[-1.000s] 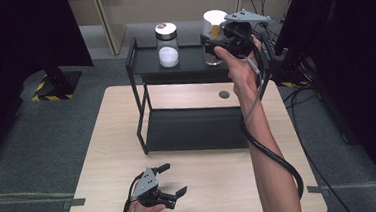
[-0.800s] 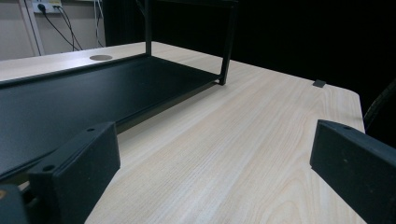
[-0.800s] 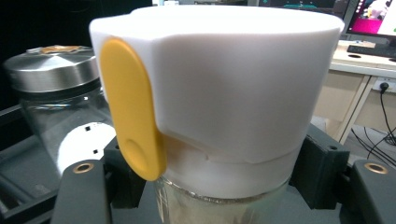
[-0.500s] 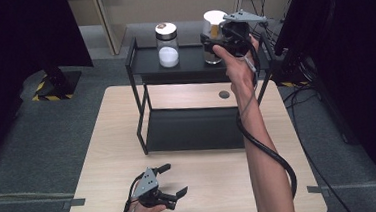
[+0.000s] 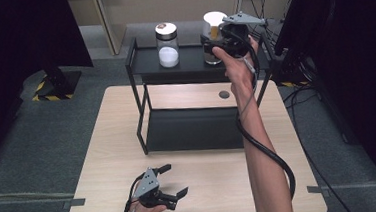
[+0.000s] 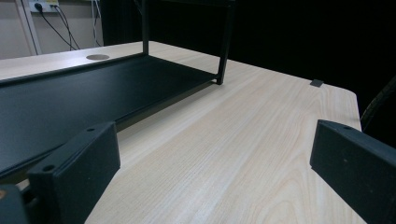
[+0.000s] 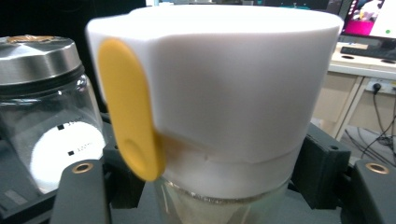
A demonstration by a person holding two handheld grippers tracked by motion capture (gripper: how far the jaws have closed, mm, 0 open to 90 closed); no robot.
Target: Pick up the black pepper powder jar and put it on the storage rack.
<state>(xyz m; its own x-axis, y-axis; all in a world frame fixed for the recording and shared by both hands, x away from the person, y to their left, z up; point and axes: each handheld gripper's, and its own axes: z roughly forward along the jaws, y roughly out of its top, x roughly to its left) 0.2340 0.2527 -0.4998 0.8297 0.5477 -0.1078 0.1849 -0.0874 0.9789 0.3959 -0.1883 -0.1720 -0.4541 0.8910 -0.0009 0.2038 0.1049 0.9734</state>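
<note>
Progress: early | white-lid jar on rack top shelf, beside steel-lid jar | R tongs jaws just been easing apart, jar between, grip loose | L tongs spread, idle over counter | left: take jar off shelf

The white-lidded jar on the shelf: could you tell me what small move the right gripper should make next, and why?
Probably draw straight back. The right gripper has just been opening its jaws, which flank the white-lidded jar standing upright on the shelf, so it looks set down. Retreat gently, since the other jar stands close by.
</note>
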